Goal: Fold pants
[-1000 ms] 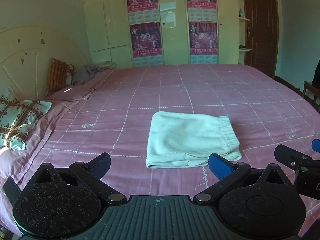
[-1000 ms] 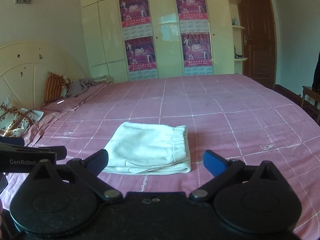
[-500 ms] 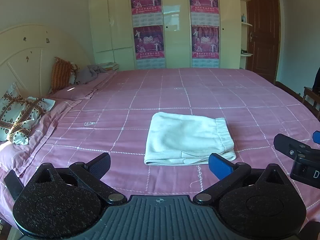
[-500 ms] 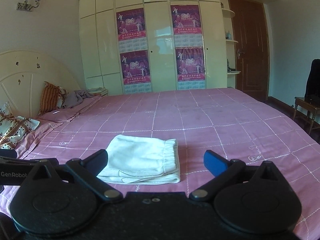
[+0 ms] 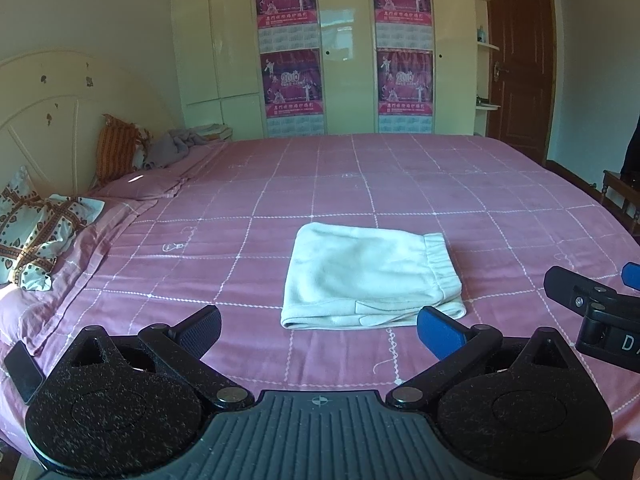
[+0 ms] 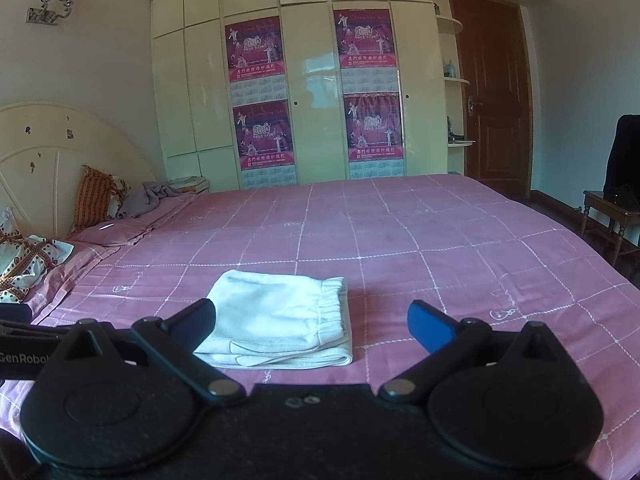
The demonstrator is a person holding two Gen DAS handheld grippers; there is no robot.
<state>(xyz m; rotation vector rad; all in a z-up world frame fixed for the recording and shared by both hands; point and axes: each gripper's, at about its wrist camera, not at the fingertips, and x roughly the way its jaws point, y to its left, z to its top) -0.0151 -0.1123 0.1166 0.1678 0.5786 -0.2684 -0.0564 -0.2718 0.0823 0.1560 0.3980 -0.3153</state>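
White pants point(image 5: 368, 276) lie folded into a flat rectangle on the pink checked bedspread point(image 5: 360, 184), elastic waistband to the right. The same pants point(image 6: 280, 320) show in the right wrist view, just beyond the fingers. My left gripper point(image 5: 320, 330) is open, held back from the near edge of the pants with nothing between its fingers. My right gripper point(image 6: 312, 320) is also open and empty, raised above the bed in front of the pants. Part of the right gripper point(image 5: 592, 308) shows at the right edge of the left wrist view.
Pillows point(image 5: 36, 236) and an orange cushion point(image 5: 116, 148) lie by the headboard at left, with a grey cloth point(image 5: 172, 148) behind. A wardrobe with posters point(image 6: 304, 96) stands behind the bed. A brown door point(image 6: 492, 96) and a wooden chair point(image 6: 612, 216) are at right.
Both grippers have pulled back and tilted up from the pants, so more of the room shows. The pants have not moved, and both grippers stay open.
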